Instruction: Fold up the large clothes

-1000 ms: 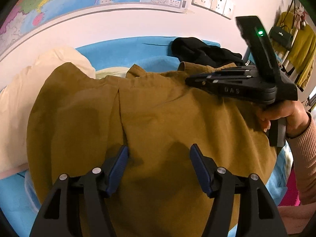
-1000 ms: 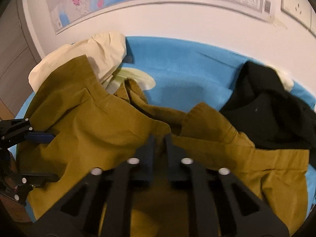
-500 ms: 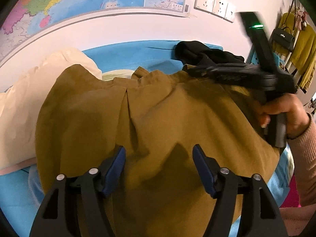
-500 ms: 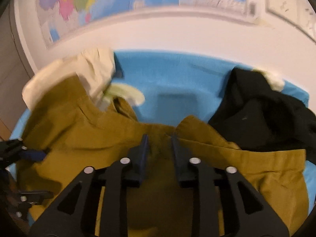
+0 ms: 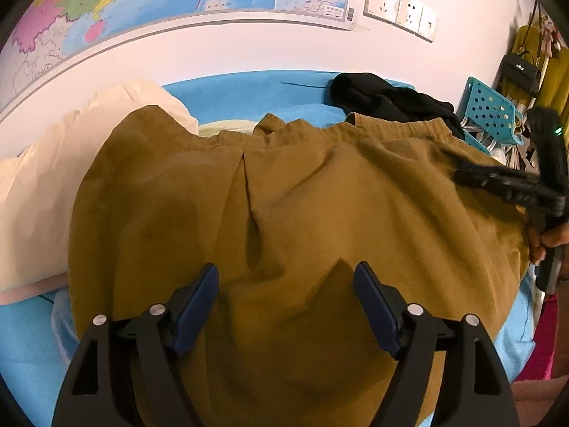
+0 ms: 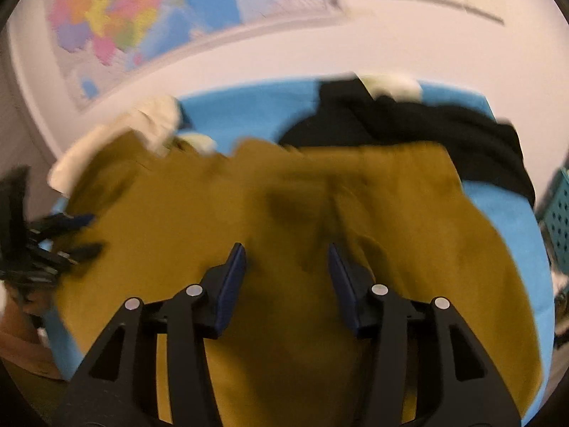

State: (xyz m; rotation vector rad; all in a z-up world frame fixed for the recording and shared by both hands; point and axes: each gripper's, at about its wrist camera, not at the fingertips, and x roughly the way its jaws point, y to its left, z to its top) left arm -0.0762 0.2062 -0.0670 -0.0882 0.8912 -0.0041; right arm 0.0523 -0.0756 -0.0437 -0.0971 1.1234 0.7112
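A large mustard-brown garment (image 5: 302, 206) lies spread on the blue-covered bed (image 5: 249, 89), its collar edge toward the wall. My left gripper (image 5: 286, 284) hovers over its near part, jaws wide and still opening, nothing pinched between the blue pads. In the blurred right wrist view the same garment (image 6: 284, 195) fills the middle. My right gripper (image 6: 286, 261) is over it, jaws opening, pads apart and not pressing the cloth. The right gripper's black body (image 5: 512, 185) shows at the right of the left wrist view, held by a hand (image 5: 547, 242).
A cream garment (image 5: 53, 170) lies left of the brown one, a black garment (image 5: 387, 99) behind it on the right. A teal perforated basket (image 5: 490, 114) stands off the bed's right end. The wall with a map (image 5: 142, 7) and sockets (image 5: 398, 10) is close behind.
My right gripper let go of the brown cloth, opened and swept to the right over the garment. My left gripper's jaws spread wider. The fold near the collar now lies flatter.
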